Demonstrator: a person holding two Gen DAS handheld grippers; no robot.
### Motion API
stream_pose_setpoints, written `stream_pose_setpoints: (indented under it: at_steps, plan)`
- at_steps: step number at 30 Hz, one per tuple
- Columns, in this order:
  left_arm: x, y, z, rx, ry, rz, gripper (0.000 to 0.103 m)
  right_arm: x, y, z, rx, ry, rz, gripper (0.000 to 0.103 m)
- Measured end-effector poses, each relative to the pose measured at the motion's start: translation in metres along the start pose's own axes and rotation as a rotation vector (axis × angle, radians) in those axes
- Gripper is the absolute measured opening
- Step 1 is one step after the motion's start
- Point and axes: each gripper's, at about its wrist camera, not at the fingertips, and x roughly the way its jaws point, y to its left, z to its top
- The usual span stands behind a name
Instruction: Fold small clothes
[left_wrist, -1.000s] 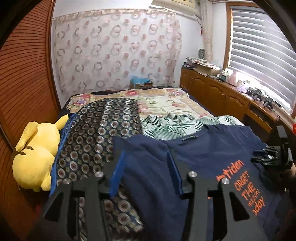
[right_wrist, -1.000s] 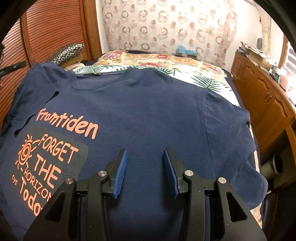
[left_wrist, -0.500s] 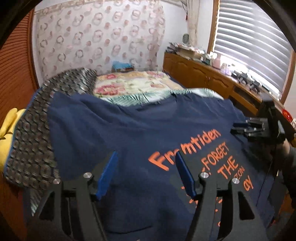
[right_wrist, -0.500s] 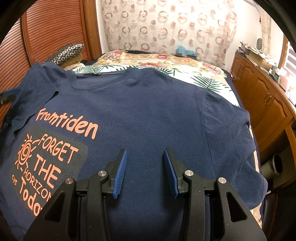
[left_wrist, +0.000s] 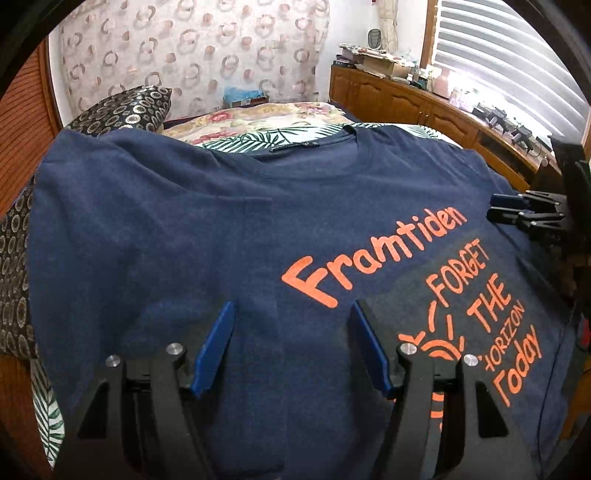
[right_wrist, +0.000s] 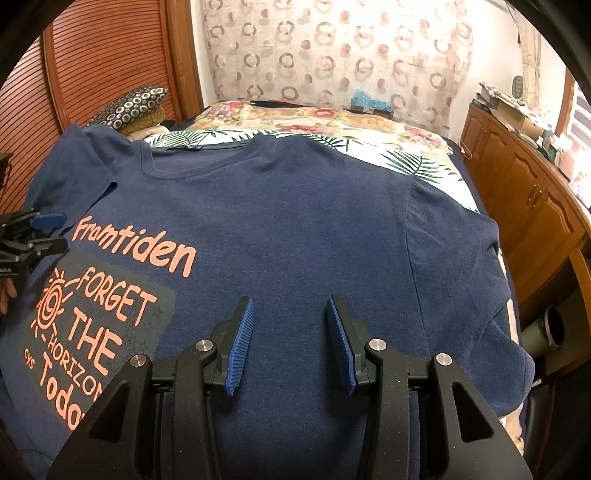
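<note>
Moved lower and closer since a second ago: left gripper (left_wrist: 292, 306), now right over the front of the blue T-shirt (left_wrist: 184, 229); jaws just been opening wider, now far apart; blue cloth pinched between them back then, now let go; nothing between the pads now, only flat shirt below the gap.

Just ahead of the left gripper and a bit to its left: a folded-in flap (left_wrist: 243, 258) of the shirt, lying flat on the shirt front, its straight edge running away from the jaws; to the right of the right-side finger: orange words (left_wrist: 373, 254) and a little orange sun; far ahead: collar (left_wrist: 314, 147), then a leafy sheet (left_wrist: 258, 138); ahead and to the left: dotted pillow (left_wrist: 125, 110); far right edge of the left view: the other tool, seen from the side.

No move from the right gripper (right_wrist: 290, 300) since a second ago; jaws about half way apart; nothing between the pads, only plain blue shirt below; cannot tell if the tips touch the cloth.

Left of the right gripper: same orange words; far ahead: collar and leafy sheet again, then a flowery blanket (right_wrist: 332, 122); to the right: shirt sleeve (right_wrist: 461, 266) lying flat out to the side, hanging a little over the bed edge, with wooden cupboards (right_wrist: 517, 184) past it; shirt spread face up on the bed, one side folded in, other side not yet.
</note>
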Motion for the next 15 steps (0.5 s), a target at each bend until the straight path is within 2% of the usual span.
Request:
stream_pose_setpoints:
  at_steps: [5,7,12,15]
  plan:
    - [0.003,-0.003,0.0,0.016,0.007,0.009,0.067,-0.004,-0.005,-0.001,0.026,-0.009,-0.004,0.041]
    - [0.005,-0.005,0.001,0.026,0.014,0.002,0.075,-0.009,-0.011,-0.004,0.052,-0.016,-0.004,0.041]
    - [0.008,-0.008,0.002,0.046,0.026,-0.006,0.085,-0.037,-0.036,-0.01,0.101,-0.057,-0.03,0.041]
    - [0.01,-0.01,0.003,0.052,0.034,-0.002,0.09,-0.059,-0.056,-0.014,0.108,-0.079,-0.079,0.041]
